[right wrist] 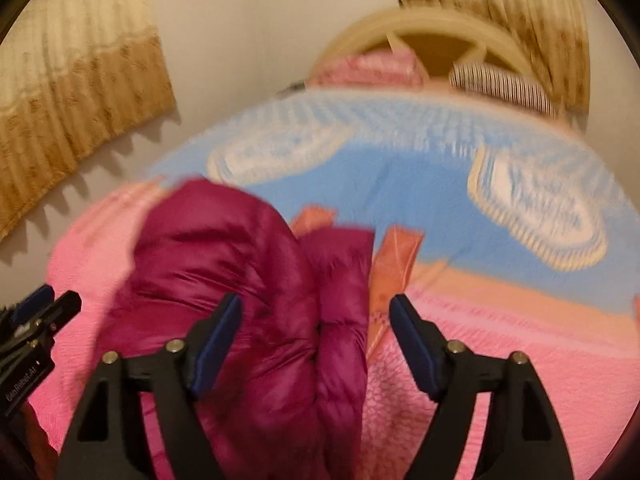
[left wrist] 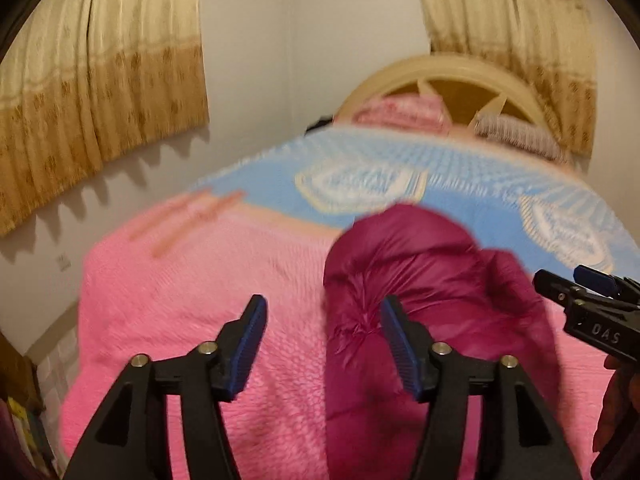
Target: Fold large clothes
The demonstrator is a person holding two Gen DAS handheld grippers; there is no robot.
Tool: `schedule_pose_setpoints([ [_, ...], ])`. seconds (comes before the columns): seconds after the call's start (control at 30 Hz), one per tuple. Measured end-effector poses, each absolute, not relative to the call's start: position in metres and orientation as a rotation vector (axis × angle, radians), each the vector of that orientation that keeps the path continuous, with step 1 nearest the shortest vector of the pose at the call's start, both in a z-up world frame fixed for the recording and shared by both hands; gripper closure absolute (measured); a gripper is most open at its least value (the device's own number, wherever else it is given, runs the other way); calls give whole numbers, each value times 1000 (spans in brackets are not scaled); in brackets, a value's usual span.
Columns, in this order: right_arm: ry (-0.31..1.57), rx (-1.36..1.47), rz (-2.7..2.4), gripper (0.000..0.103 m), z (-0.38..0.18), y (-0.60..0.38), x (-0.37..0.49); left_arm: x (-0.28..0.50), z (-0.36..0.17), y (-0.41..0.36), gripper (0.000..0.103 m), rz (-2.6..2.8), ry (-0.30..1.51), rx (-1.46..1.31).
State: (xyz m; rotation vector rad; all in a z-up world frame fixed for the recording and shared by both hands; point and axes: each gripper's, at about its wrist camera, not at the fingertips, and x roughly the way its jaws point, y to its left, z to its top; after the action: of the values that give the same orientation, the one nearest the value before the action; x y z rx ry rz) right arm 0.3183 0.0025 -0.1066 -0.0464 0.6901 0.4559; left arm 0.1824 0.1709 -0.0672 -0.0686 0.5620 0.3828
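- Left wrist view: the left gripper (left wrist: 322, 334) is seen with jaws apart, nothing clamped.
- The right gripper (right wrist: 316, 334) is likewise spread and empty.
- The jacket (right wrist: 248, 300) lies bundled on the bed (right wrist: 500, 360), judged released for its fold to settle.

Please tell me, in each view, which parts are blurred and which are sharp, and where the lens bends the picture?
Left wrist view: the bedspread and magenta jacket are smeared, the left tool sharp, the curtain bowed by the fisheye. Right wrist view: stronger smear over bedspread and headboard; the right tool stays crisp.
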Motion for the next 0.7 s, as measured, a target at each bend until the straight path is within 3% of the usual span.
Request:
schedule_pose_setpoints([
  [0.1,636,-59,480,23,-78,-2,289,155,-42,164,29,381,505,-48],
  [0.23,542,-72,499,11,-50,-8,247,123,-19,160,27,371,451,-46],
  [0.7,414,-91,504,7,-22,-14,190,86,5,158,26,356,388,-72],
])
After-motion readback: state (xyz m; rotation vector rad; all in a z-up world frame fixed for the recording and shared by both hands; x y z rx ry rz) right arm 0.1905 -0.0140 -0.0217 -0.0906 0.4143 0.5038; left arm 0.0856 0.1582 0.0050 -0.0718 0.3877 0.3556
